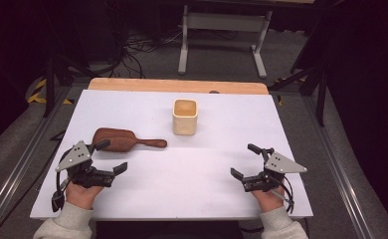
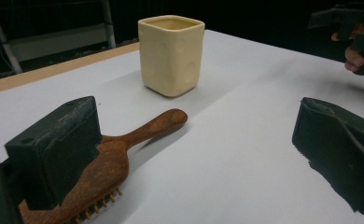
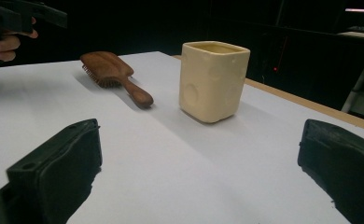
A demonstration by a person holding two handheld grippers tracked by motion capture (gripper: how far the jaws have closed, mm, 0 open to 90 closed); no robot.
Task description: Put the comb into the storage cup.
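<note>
Table: white sheet is carrying both items.
Cup: cream, square, standing upright mid-table; likely rigid and breakable.
Hairbrush: wooden, stiff, probably light, lying bristles-down just beside left claw; grip the slim handle.
Left claw: gaping wide, holding nothing.
Right claw: gaping wide, empty.

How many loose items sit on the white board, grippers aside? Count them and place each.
2. The wooden hairbrush lies at the left, bristles down, beside the open left gripper. The cream cup stands upright near the middle, toward the far edge. Nothing seems hidden.
</note>
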